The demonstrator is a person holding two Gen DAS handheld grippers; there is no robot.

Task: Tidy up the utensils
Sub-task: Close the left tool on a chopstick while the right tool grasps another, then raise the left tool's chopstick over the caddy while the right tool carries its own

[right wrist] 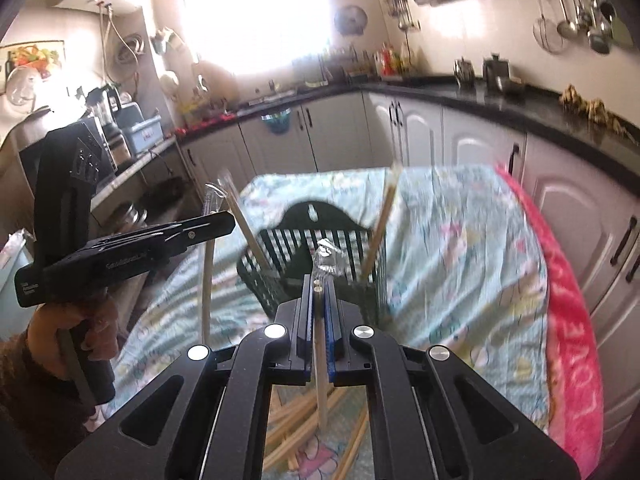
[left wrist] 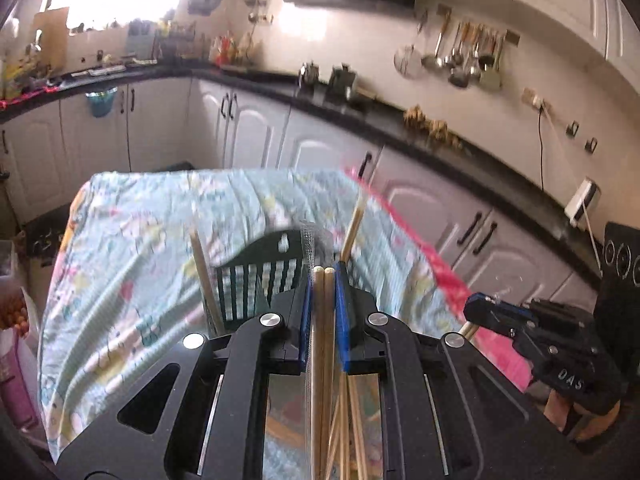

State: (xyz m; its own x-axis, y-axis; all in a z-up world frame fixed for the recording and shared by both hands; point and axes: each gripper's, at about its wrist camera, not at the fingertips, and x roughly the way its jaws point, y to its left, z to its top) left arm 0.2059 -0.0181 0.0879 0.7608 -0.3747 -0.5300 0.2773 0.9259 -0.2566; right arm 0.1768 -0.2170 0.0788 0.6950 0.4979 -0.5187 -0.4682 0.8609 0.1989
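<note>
Between the blue pads of the left gripper [left wrist: 324, 276] a pair of wooden chopsticks in a clear wrapper [left wrist: 323, 320] was clamped, their round ends showing at the fingertips and the shafts running back under the tool. Just beyond those fingertips stood a dark slatted utensil basket [left wrist: 256, 280] on the floral cloth [left wrist: 132, 240] that covered the table. One loose chopstick [left wrist: 204, 276] leaned in the basket to the left of the fingers, another [left wrist: 354, 224] to the right.

Closed likewise, the right gripper [right wrist: 319, 280] pinched a single wrapped chopstick [right wrist: 320, 360], crinkled plastic bunched at its tip. Beneath its frame a heap of loose chopsticks [right wrist: 296, 420] lay on the cloth. Ahead of its fingers the same basket held two chopsticks leaning outward. A pink towel [right wrist: 572, 340] ran along the cloth's edge to the right of this tool.
</note>
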